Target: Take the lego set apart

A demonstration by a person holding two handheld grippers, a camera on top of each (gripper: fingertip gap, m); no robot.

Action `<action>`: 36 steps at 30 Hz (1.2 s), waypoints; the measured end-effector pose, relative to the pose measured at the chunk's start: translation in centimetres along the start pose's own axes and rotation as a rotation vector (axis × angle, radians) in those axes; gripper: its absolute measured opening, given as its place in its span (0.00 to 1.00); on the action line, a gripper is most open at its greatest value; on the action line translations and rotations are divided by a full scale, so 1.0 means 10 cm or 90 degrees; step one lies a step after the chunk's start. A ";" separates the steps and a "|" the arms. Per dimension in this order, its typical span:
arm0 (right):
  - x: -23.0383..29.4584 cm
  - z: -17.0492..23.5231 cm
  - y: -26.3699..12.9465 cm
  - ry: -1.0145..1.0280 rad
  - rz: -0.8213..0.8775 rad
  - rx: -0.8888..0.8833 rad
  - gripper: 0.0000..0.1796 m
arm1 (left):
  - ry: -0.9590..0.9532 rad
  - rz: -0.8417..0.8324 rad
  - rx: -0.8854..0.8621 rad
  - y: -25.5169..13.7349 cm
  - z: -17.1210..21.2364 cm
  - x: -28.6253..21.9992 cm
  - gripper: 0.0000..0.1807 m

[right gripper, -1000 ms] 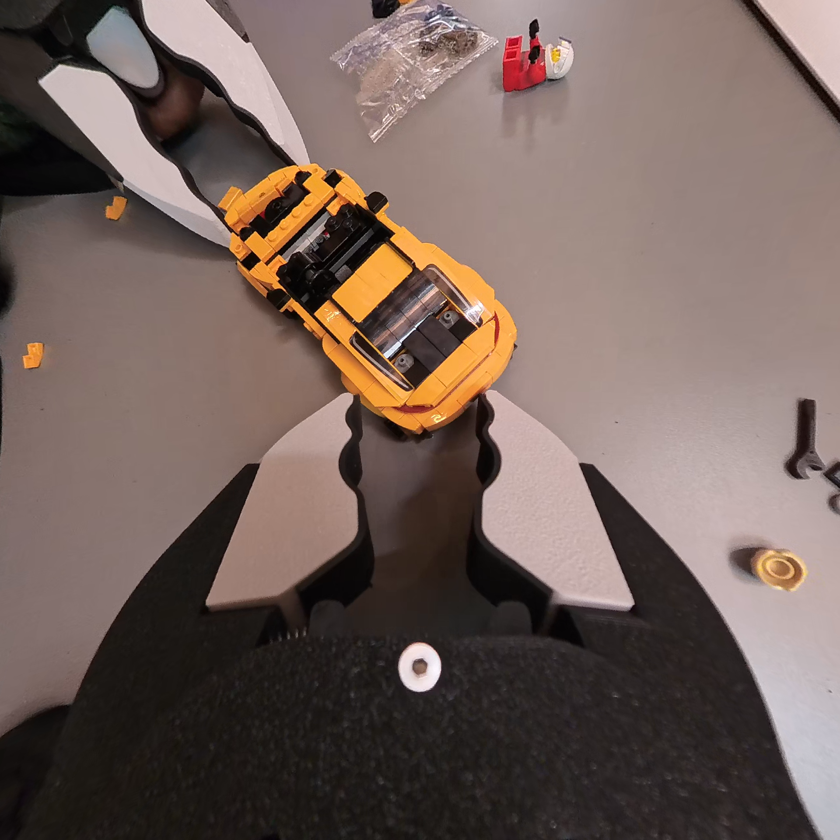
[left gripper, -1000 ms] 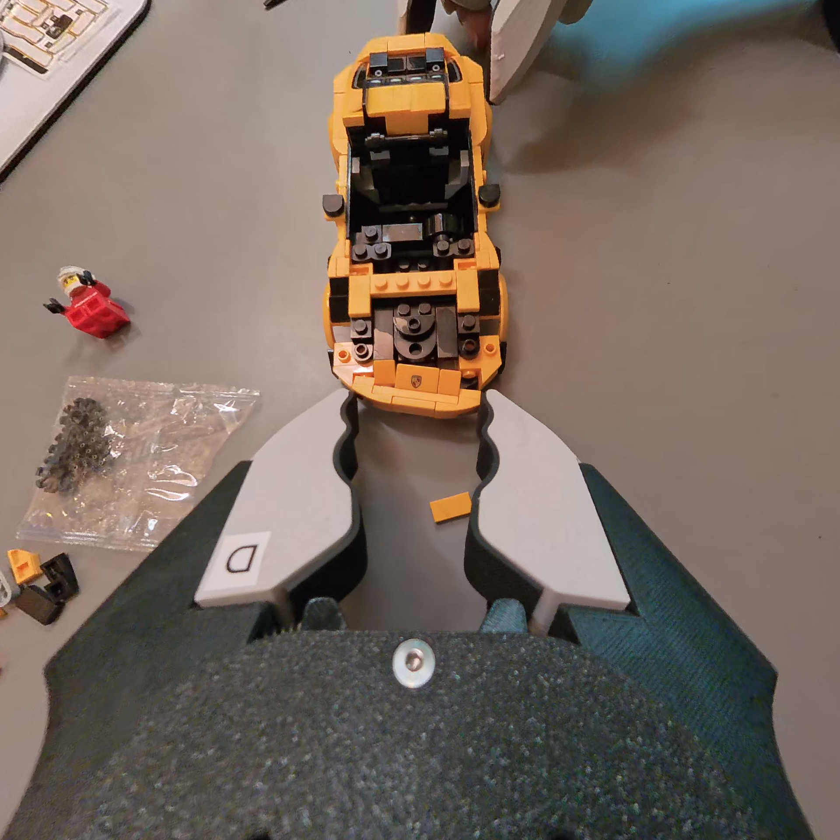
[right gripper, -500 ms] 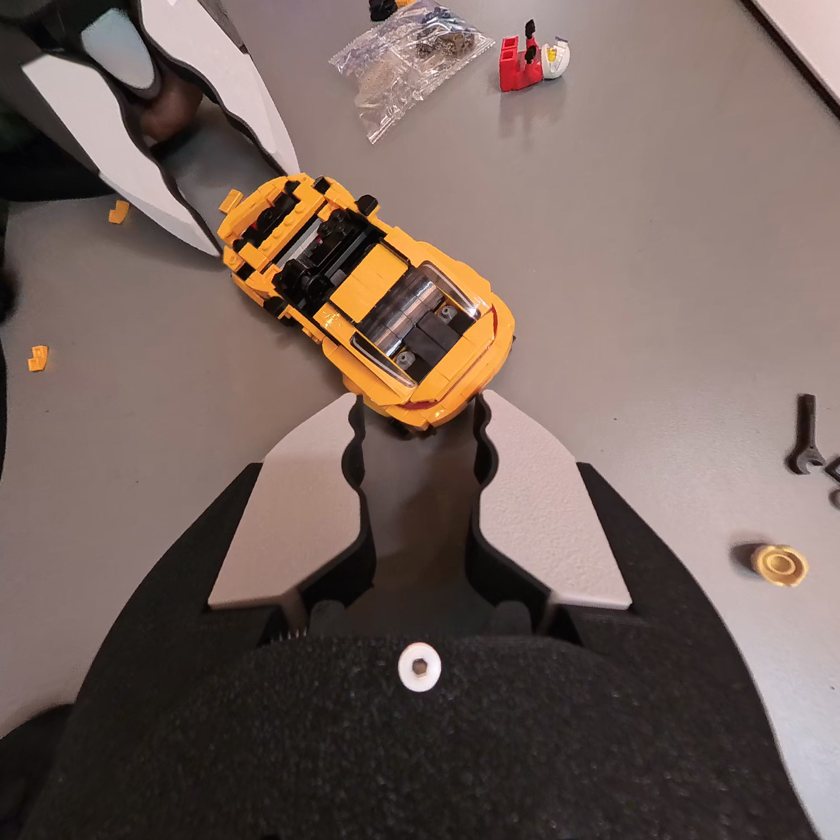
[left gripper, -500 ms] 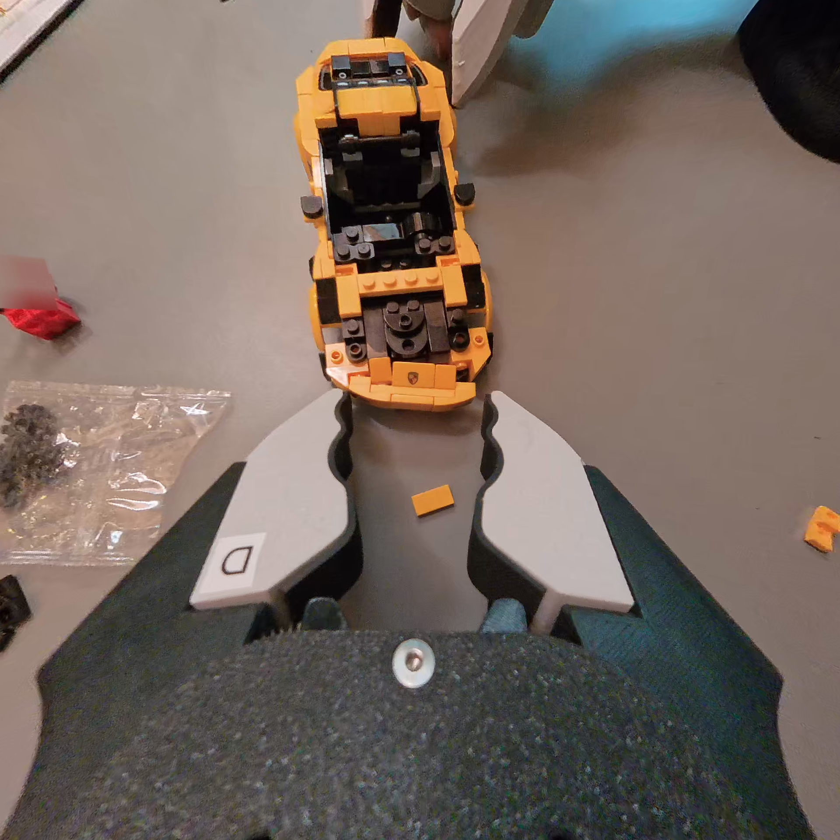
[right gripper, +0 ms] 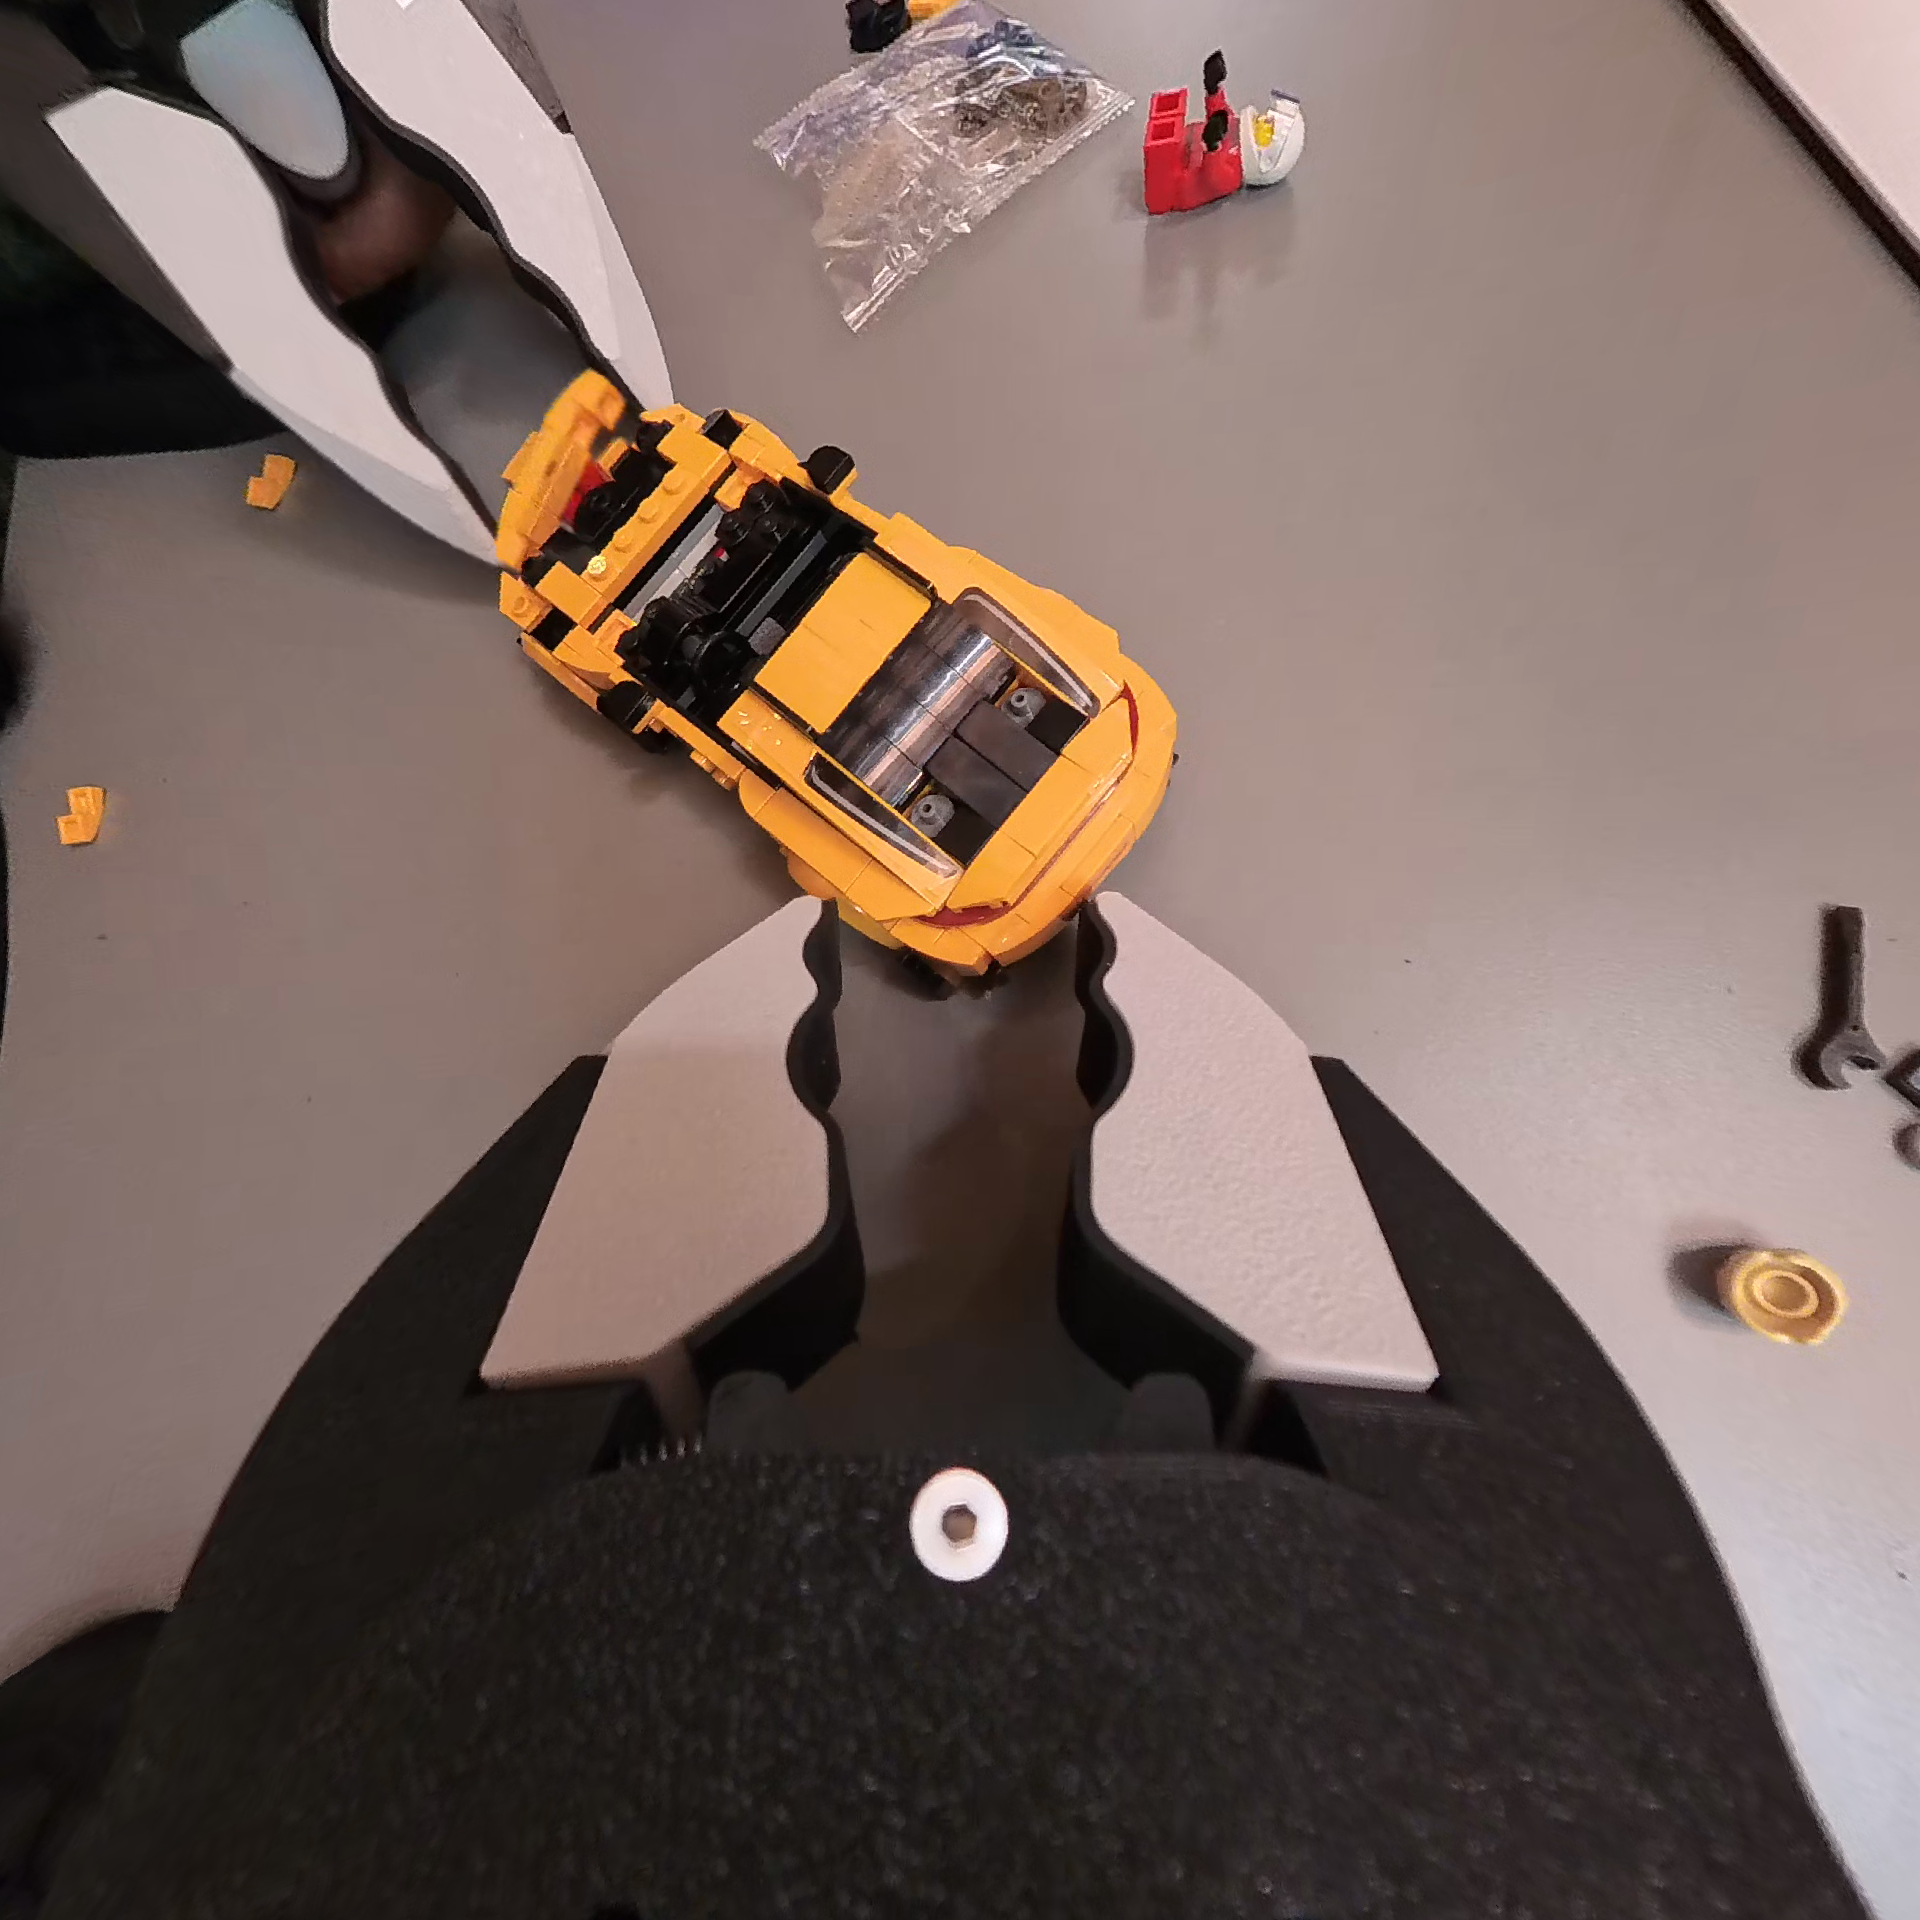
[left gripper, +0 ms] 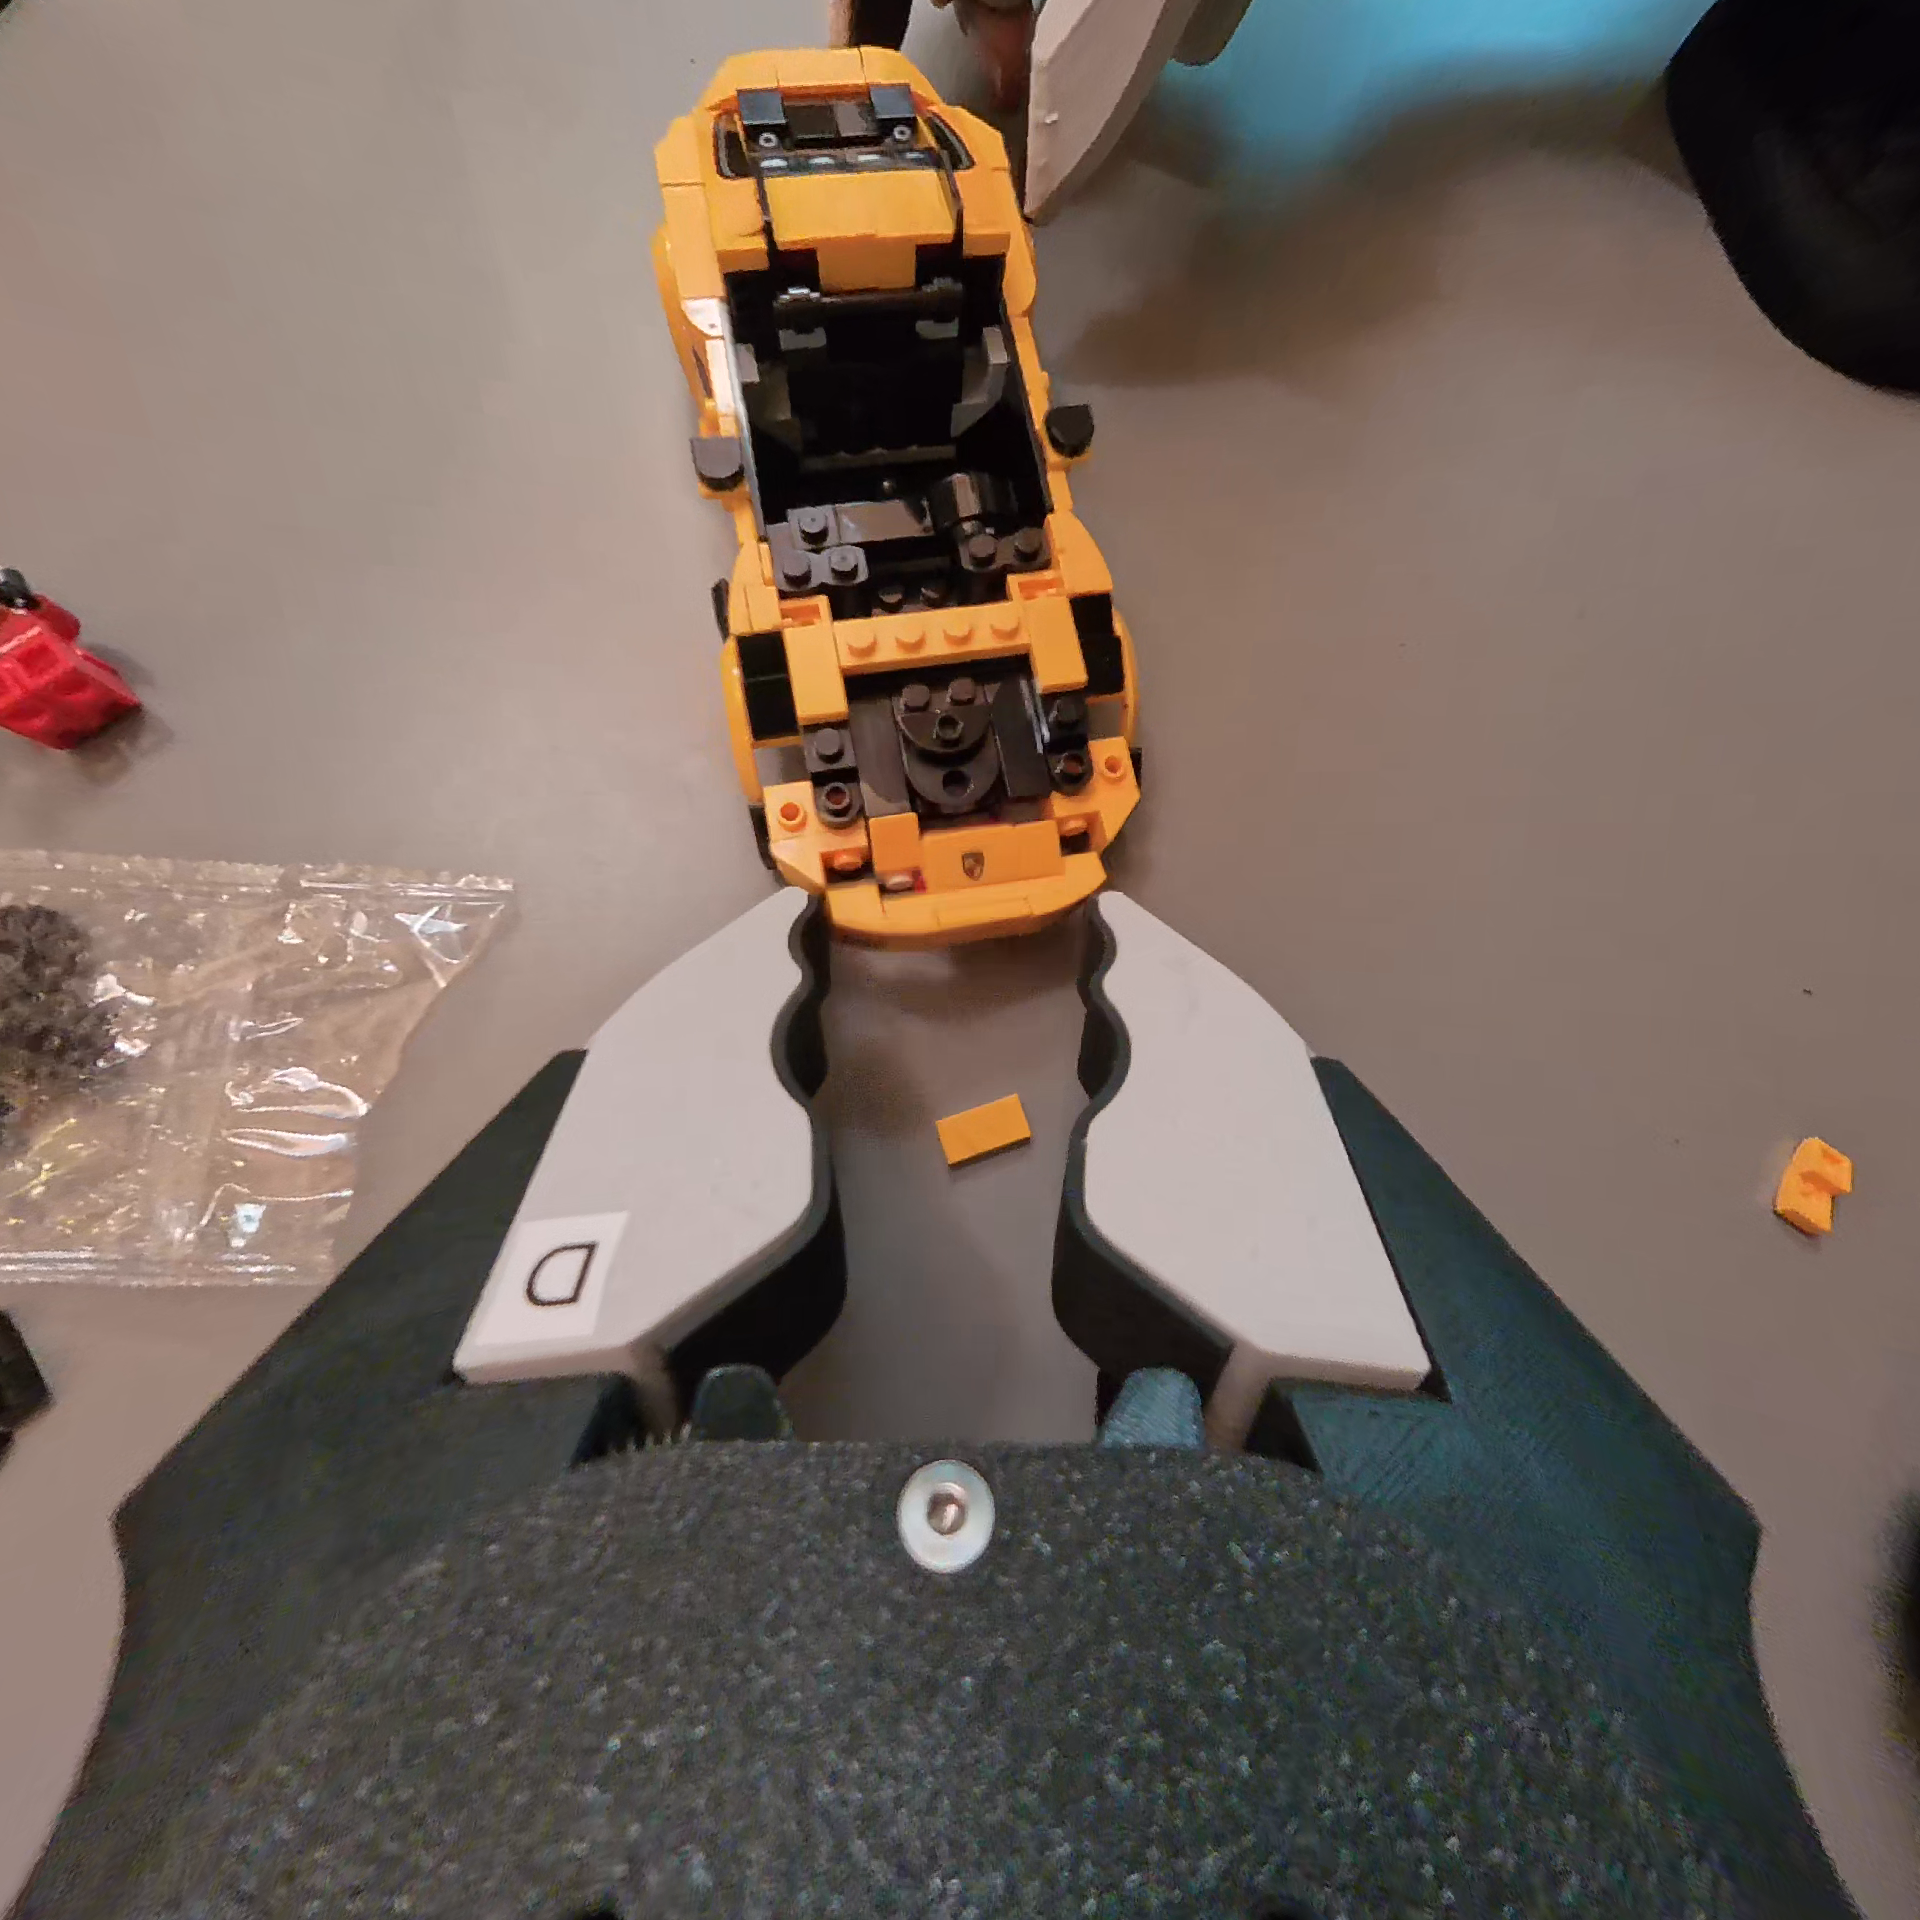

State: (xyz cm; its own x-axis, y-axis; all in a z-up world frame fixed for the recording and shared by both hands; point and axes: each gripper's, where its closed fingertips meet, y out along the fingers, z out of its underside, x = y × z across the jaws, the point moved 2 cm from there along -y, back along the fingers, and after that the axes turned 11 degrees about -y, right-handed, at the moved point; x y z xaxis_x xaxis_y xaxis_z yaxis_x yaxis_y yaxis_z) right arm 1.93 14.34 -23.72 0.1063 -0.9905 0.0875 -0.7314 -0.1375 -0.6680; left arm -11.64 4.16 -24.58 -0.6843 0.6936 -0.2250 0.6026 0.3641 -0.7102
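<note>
The yellow and black lego car (left gripper: 904, 582) stands on the grey table with its roof and hood parts off. My left gripper (left gripper: 951, 925) is open, its fingertips on either side of the car's nose. In the right wrist view the car (right gripper: 831, 686) lies diagonally. My right gripper (right gripper: 953, 920) is open, its tips flanking the car's rear end. The left gripper (right gripper: 566, 468) shows there at the top left, straddling the car's front. One right finger (left gripper: 1081, 114) shows beside the car's rear in the left wrist view.
A loose orange tile (left gripper: 982, 1127) lies between my left fingers. Another orange piece (left gripper: 1813, 1184) lies to the right. A plastic bag of black parts (left gripper: 208, 1060) and a red minifigure (right gripper: 1216, 135) lie nearby. A tan round piece (right gripper: 1787, 1294) and a black wrench (right gripper: 1839, 997) lie on the right. There is about 15 centimeters between the tips of the two grippers.
My left gripper has shifted right and come back up to the car's nose. The car's front has swung slightly. The right gripper has barely moved; both stay open.
</note>
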 end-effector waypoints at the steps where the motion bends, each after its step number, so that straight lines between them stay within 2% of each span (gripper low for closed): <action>1: 0.00 0.00 0.00 -0.005 0.000 0.001 0.24 | 0.005 -0.004 0.006 0.00 0.00 0.00 0.25; 12: 0.02 0.00 0.01 -0.010 0.000 0.001 0.24 | -0.011 0.024 0.019 -0.03 0.00 0.01 0.25; 21: 0.02 0.00 0.01 -0.010 0.002 0.001 0.24 | 0.017 -0.020 0.027 -0.11 0.04 0.02 0.29; 30: -0.01 -0.02 -0.07 -0.019 0.035 -0.001 0.21 | 0.013 -0.059 0.055 -0.29 0.24 0.11 0.25; 32: 0.07 -0.08 -0.15 -0.034 0.040 0.000 0.22 | 0.013 -0.048 0.035 -0.29 0.18 0.19 0.26; 36: 0.36 -0.06 -0.10 -0.098 0.025 0.091 0.23 | 0.014 0.032 0.019 -0.19 -0.01 0.25 0.28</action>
State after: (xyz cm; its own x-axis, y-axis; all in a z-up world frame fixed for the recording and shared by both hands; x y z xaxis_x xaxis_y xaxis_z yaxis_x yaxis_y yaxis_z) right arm 2.63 10.91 -22.34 0.1893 -0.9808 -0.0472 -0.6353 -0.0857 -0.7675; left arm -14.46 5.29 -23.76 -0.6436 0.7244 -0.2469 0.6235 0.3092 -0.7181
